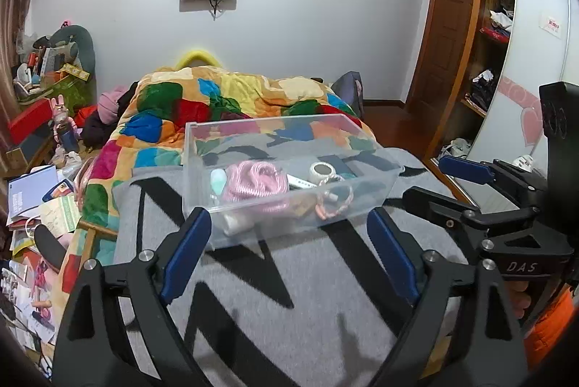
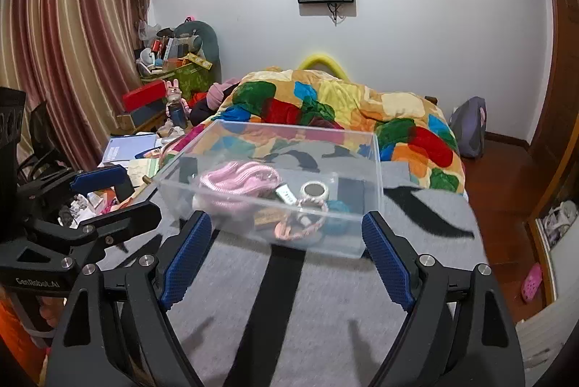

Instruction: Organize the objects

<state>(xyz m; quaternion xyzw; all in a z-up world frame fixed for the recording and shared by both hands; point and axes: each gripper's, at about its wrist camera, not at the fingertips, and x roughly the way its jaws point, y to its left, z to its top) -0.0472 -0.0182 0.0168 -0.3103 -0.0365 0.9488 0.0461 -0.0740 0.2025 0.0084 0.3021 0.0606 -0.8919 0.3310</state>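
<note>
Sitting on the grey blanket point(image 1: 307, 278) is a clear box point(image 1: 289, 169), and it is the thing to look from. Inside the box lie a pink cord point(image 1: 253, 182), a roll of tape point(image 1: 323, 171) beside the cord, and a pink bracelet point(image 1: 334, 202) near the front wall — behind the box is the bright patch quilt point(image 1: 224, 101). The left gripper point(image 1: 286, 264) and the right gripper point(image 2: 286, 260) both hang in front of the box, fingers spread wide and holding nothing.
</note>
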